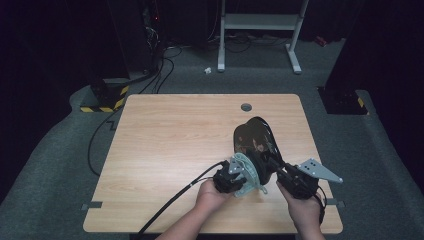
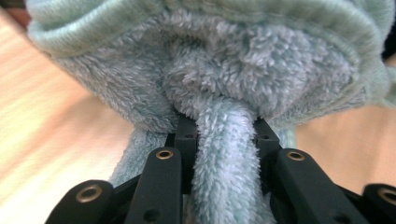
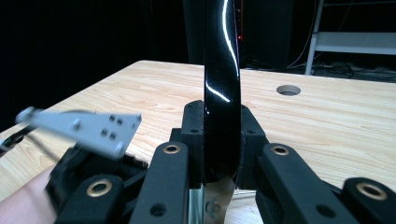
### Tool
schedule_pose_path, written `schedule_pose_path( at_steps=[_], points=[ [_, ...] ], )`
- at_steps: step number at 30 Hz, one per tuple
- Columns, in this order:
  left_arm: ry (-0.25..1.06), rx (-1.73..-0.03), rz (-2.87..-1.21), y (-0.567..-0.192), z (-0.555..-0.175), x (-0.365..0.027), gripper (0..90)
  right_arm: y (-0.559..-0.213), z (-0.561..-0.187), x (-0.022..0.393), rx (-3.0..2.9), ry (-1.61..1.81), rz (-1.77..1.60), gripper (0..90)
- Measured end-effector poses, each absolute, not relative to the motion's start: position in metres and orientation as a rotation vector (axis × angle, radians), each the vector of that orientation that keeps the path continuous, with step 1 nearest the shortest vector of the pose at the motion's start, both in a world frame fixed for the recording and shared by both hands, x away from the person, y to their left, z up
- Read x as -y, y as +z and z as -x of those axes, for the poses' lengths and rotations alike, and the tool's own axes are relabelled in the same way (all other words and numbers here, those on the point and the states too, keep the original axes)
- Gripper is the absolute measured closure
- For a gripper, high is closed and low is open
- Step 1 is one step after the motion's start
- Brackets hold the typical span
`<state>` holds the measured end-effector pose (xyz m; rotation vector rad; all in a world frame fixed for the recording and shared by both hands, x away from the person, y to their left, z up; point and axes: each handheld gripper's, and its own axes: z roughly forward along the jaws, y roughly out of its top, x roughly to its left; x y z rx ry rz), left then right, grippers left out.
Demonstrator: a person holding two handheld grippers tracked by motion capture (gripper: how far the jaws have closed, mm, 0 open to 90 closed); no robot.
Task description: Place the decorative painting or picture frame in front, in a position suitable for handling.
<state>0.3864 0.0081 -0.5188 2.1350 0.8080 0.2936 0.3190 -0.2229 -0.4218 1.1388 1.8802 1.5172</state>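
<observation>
A glossy black plate point(image 1: 255, 137) stands tilted up on edge over the right half of the wooden table point(image 1: 165, 140). My right gripper point(image 1: 280, 167) is shut on its near rim; in the right gripper view the plate point(image 3: 222, 70) rises edge-on between the jaws of that gripper point(image 3: 222, 116). My left gripper point(image 1: 245, 175) sits just left of it, against the plate's lower face. It is shut on a fold of fluffy light-blue cloth point(image 2: 219, 79), which bunches beyond the left gripper's point(image 2: 224, 130) jaws. A bit of that cloth point(image 1: 256, 189) peeks out beneath the left gripper.
A round cable hole point(image 1: 246, 107) sits near the table's far edge. The left gripper's black cable point(image 1: 175, 200) trails off the front left. A white frame point(image 1: 260, 22) and a yellow-and-black striped base point(image 1: 105, 102) stand on the floor beyond the table.
</observation>
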Motion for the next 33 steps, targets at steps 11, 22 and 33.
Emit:
schedule_pose_path(
  at_steps=[11,22,33],
  points=[
    [0.32,-0.816,-2.03,-0.48,-0.395,-0.014,71.3,-0.422,-0.32,0.224,-1.872,1.522,-1.148,77.8],
    [0.297,-0.647,-2.033,-0.468,-0.353,0.012,71.3,-0.423,-0.32,0.225,-1.872,1.528,-1.147,77.8],
    [0.282,-0.613,-2.114,-0.495,-0.345,0.019,71.2,-0.423,-0.32,0.226,-1.87,1.538,-1.15,77.8]
  ],
)
